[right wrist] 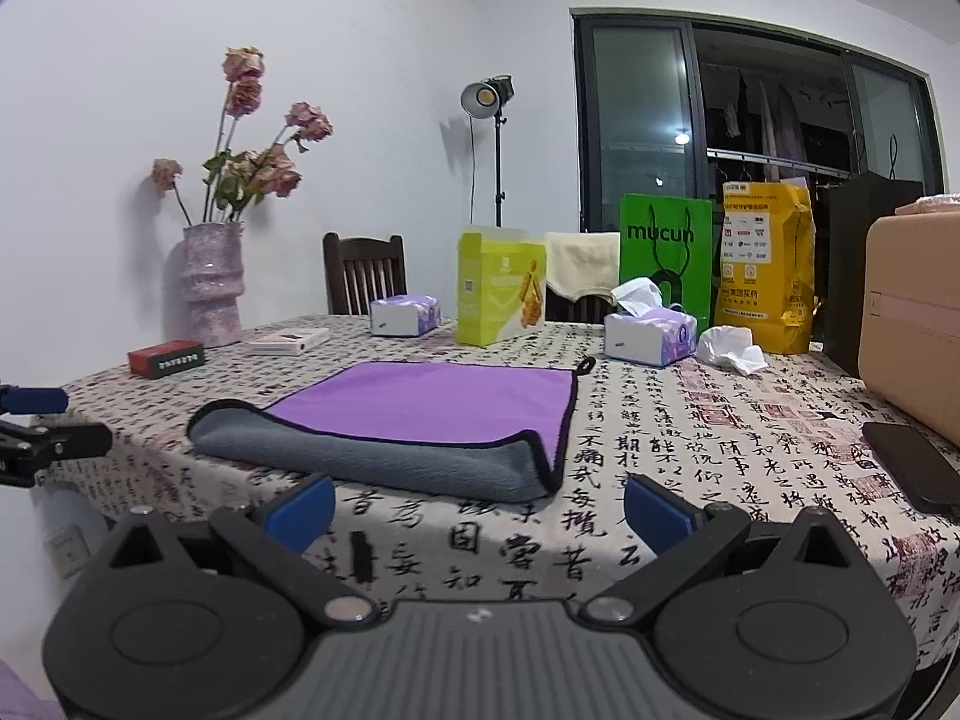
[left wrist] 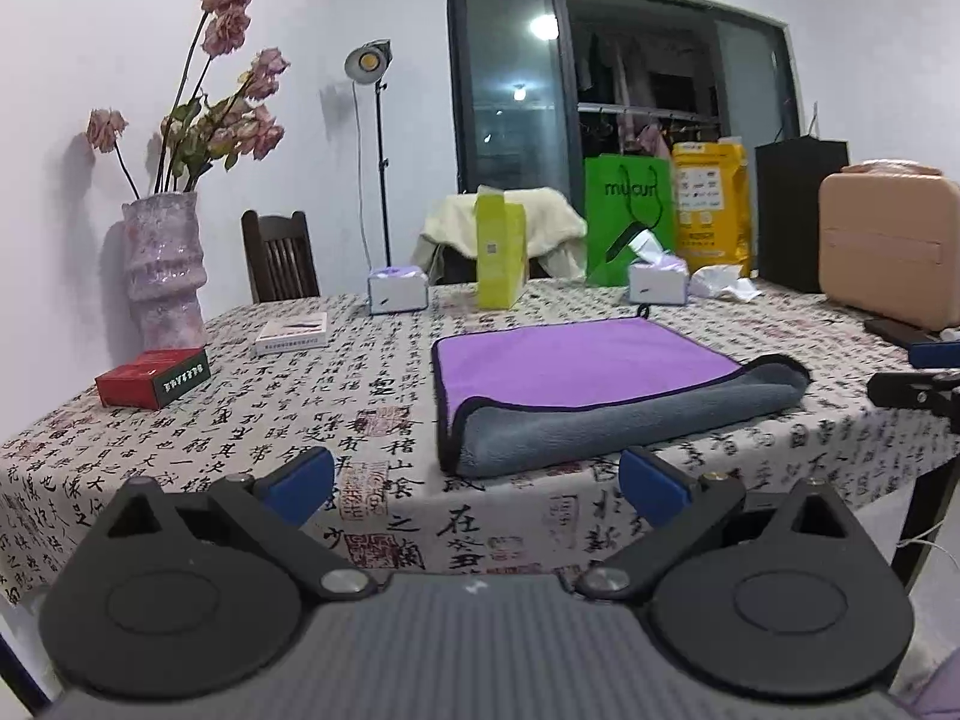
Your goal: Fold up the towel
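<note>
A towel (left wrist: 588, 369), purple on top and grey underneath, lies folded over on the calligraphy tablecloth (left wrist: 300, 420), its grey fold facing the near edge. It also shows in the right wrist view (right wrist: 420, 408). My left gripper (left wrist: 477, 480) is open and empty, held off the table's near edge in front of the towel's left corner. My right gripper (right wrist: 480, 507) is open and empty, near the towel's right front corner. Each gripper shows at the other view's edge, the right gripper (left wrist: 918, 384) and the left gripper (right wrist: 36, 426).
Along the table's back stand a vase of dried roses (left wrist: 162, 264), a red box (left wrist: 153, 377), a white box (left wrist: 292, 333), two tissue boxes (left wrist: 398, 290), a yellow-green carton (left wrist: 500, 249), a green bag (left wrist: 630, 219), a yellow bag (left wrist: 711, 207), and a beige case (left wrist: 888, 246). A phone (right wrist: 912, 465) lies at right.
</note>
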### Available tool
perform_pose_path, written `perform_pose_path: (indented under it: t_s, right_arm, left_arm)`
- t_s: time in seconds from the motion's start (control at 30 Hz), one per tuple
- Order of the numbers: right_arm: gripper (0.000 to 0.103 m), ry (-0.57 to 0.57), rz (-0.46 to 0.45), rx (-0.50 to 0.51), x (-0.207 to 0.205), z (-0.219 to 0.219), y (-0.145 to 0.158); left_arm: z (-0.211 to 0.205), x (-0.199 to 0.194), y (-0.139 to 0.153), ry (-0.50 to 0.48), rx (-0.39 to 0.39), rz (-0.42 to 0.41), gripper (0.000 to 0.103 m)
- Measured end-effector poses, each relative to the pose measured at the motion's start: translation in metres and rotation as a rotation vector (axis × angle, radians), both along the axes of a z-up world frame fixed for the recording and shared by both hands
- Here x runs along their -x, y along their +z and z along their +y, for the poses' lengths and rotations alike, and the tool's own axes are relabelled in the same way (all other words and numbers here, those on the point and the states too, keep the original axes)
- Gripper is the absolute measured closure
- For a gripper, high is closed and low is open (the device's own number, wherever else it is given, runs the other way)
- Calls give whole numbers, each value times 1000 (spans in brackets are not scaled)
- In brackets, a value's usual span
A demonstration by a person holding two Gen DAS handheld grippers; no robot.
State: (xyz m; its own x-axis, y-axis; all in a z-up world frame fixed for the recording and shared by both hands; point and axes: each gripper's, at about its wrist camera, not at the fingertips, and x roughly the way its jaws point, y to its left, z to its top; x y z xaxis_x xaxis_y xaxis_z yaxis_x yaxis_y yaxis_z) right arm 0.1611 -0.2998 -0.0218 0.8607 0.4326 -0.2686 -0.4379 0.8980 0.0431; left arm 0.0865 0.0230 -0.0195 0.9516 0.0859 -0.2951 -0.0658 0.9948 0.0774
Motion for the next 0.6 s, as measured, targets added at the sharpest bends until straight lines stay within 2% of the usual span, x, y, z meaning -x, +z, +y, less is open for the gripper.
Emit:
perform_pose_path:
  t_s: [0.3, 0.43, 0.5, 0.6]
  right_arm:
    - [7, -3, 27, 33, -47, 8, -2]
    - [7, 14, 47, 21, -67, 11, -5]
    - [11, 26, 63, 17, -77, 13, -7]
    - [22, 59, 109, 5, -93, 15, -9]
  left_arm:
    - [4, -42, 3, -22, -12, 31, 2]
    - [9, -66, -1, -41, 6, 78, 13]
    - [13, -77, -3, -47, 19, 101, 21]
    - [18, -91, -4, -56, 29, 126, 26]
